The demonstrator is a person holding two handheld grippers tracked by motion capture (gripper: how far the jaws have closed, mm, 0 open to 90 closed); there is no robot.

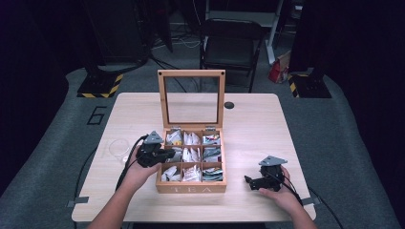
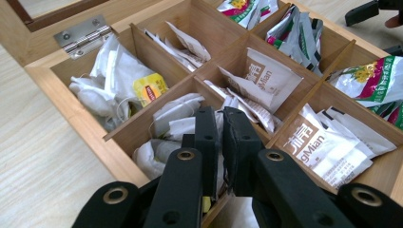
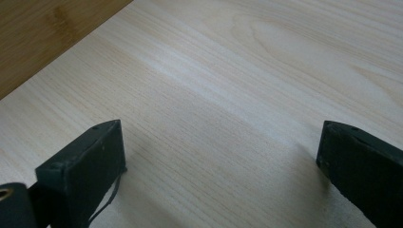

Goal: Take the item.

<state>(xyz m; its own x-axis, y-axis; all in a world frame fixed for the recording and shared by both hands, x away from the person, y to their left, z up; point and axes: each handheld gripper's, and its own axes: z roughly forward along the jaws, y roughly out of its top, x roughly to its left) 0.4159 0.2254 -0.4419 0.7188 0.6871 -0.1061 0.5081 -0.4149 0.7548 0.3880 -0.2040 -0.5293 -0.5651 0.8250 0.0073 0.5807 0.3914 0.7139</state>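
A: Where is the wooden tea box [image 1: 191,187]?

B: Near the front edge of the table [image 1: 253,124], about midway along it, its glass lid [image 1: 192,98] standing upright at the back. It has 9 compartments, all holding tea bags and sachets.

A: And the left gripper [image 2: 219,124]?

B: At the box's left side, over the middle-left compartment. Its jaws are nearly together, pinching a white tea bag [image 2: 177,124] there.

A: The right gripper [image 1: 251,182]?

B: Low near the table's front right corner, well apart from the box. Its jaws stand wide, with bare wood between them.
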